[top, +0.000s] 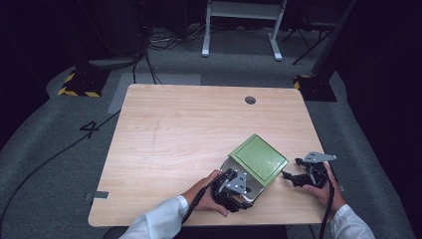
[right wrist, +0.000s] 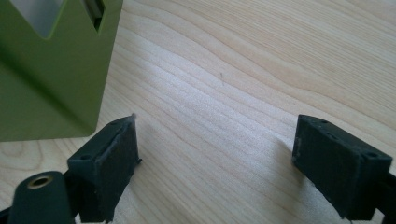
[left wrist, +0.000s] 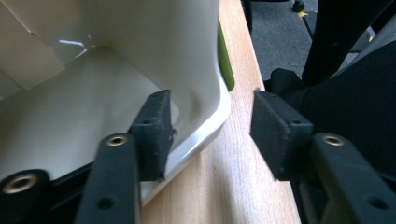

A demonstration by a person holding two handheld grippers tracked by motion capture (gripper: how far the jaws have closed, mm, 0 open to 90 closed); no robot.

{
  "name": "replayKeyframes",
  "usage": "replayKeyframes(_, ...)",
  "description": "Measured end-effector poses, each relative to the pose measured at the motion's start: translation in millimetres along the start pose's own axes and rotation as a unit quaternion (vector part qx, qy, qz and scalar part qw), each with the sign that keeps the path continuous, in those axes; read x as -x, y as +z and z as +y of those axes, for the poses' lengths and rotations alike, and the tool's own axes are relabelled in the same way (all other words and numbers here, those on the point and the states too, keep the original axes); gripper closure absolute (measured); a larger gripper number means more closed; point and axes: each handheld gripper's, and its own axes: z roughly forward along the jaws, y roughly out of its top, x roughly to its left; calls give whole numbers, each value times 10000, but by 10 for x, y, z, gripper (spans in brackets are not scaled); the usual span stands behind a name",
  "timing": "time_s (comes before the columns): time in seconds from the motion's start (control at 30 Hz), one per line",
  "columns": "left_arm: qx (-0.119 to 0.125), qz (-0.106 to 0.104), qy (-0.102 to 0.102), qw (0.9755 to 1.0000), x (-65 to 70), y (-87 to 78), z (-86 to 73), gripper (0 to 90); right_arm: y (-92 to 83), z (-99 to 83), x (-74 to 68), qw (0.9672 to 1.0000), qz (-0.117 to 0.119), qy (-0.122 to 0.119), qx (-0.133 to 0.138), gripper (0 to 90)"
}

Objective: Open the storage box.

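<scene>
A white box (top: 254,193) with a green lid (top: 259,159) lies tilted near the front right of the wooden table (top: 174,129). My left gripper (top: 244,191) is at the box's near end. In the left gripper view its jaws straddle the glossy white wall (left wrist: 201,70): the left pad (left wrist: 156,130) is inside the box against the wall, while the right pad (left wrist: 275,130) stands off it over bare wood. The green lid's edge (left wrist: 225,60) peeks out behind. My right gripper (top: 292,168) rests open to the right of the box, with only wood between its jaws (right wrist: 218,128) and the green lid's corner (right wrist: 51,84) beside its left jaw.
The table's front and right edges lie close to both hands. A round cable hole (top: 250,100) sits at the far side of the table. On the floor behind are a white frame's legs (top: 241,30), loose cables and yellow-black striped bases (top: 79,84).
</scene>
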Motion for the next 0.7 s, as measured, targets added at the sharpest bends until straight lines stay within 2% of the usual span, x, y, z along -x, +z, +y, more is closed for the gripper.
replayKeyframes(0.07,-9,21,8,10000,-3,-20,-24,579,0,0,0,10000,-1,-2,0,143)
replayKeyframes(0.1,-2,-57,-47,10000,-2,-46,-56,600,0,0,0,10000,1,0,0,143)
replayKeyframes(0.33,-101,-197,-12,9998,68,-142,-165,598,-1,-1,-1,10000,0,3,1,143)
replayKeyframes(0.37,-123,-208,-68,9997,104,-176,-208,590,-1,-1,-1,10000,-1,3,1,143)
replayKeyframes(0.7,-114,-176,-149,9997,220,-321,-383,567,-2,-1,-2,10000,-2,7,2,143)
